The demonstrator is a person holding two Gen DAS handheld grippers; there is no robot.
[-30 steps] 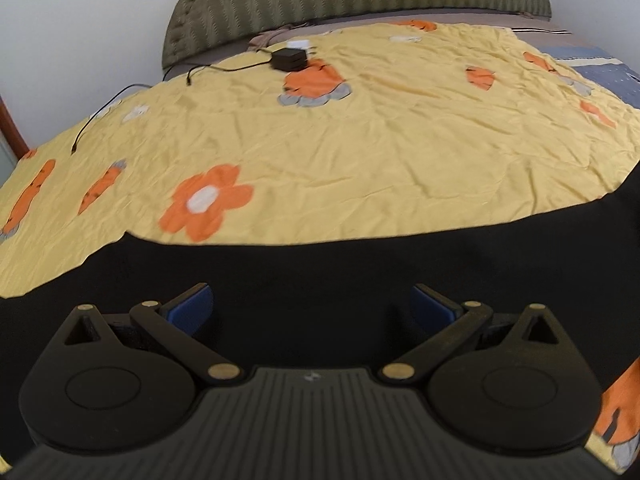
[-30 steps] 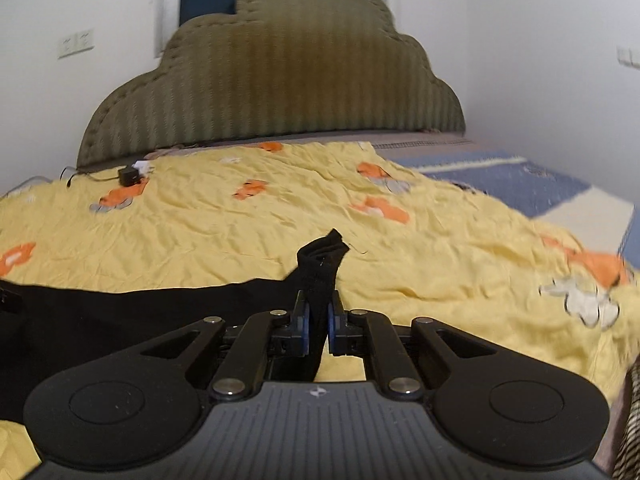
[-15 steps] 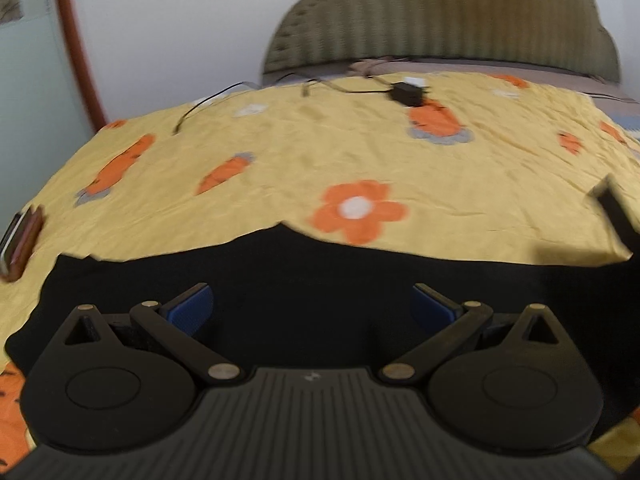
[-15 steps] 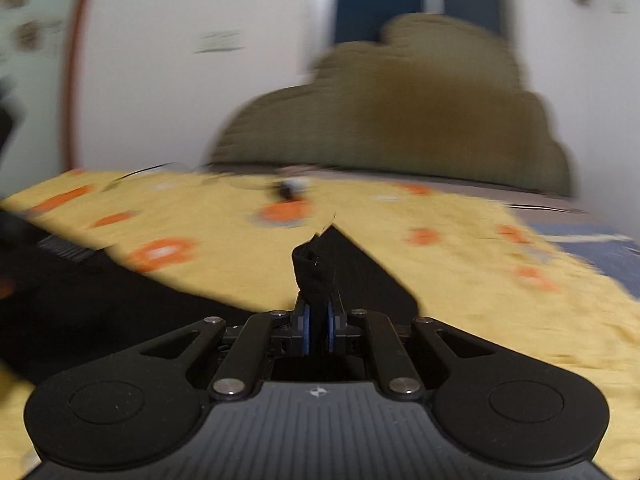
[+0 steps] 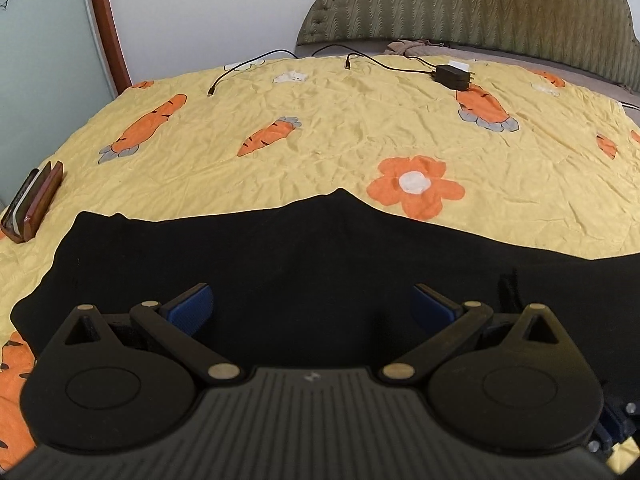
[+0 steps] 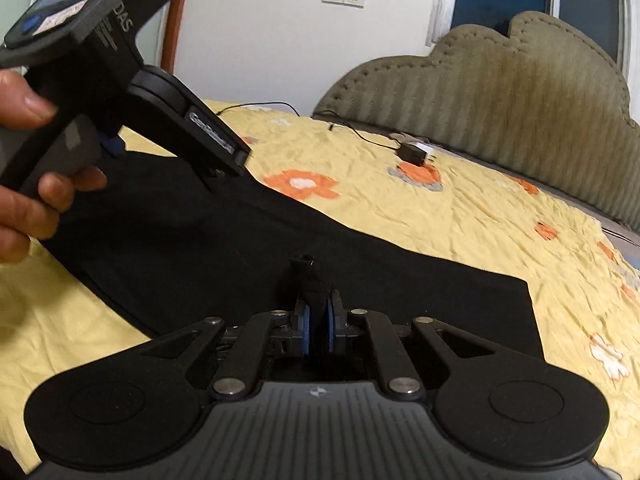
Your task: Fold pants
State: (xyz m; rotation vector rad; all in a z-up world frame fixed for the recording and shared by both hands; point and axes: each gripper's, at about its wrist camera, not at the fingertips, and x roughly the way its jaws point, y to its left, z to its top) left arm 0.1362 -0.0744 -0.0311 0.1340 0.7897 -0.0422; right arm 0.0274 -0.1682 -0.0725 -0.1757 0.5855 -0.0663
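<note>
Black pants (image 5: 280, 256) lie spread across a yellow bedspread (image 5: 360, 128) with orange flowers and carrots. My left gripper (image 5: 312, 304) is open and hovers low over the pants, with nothing between its blue pads. My right gripper (image 6: 317, 320) is shut on a bunched fold of the pants (image 6: 306, 270), which sticks up between the pads. In the right wrist view the pants (image 6: 360, 272) stretch from the left to a square end at the right. The left gripper's body (image 6: 120, 80) shows there at the upper left, held in a hand.
A black charger (image 5: 452, 76) with cables lies near the green headboard (image 5: 480, 4). A brown case (image 5: 32, 200) stands at the bed's left edge. A wall and a red door frame (image 5: 108, 28) are to the left. The charger (image 6: 412, 152) also shows in the right wrist view.
My right gripper has swung left with the pinched fold, carrying it over the pants toward the left gripper. My left gripper has turned leftward; more of the bed's left edge shows now.
</note>
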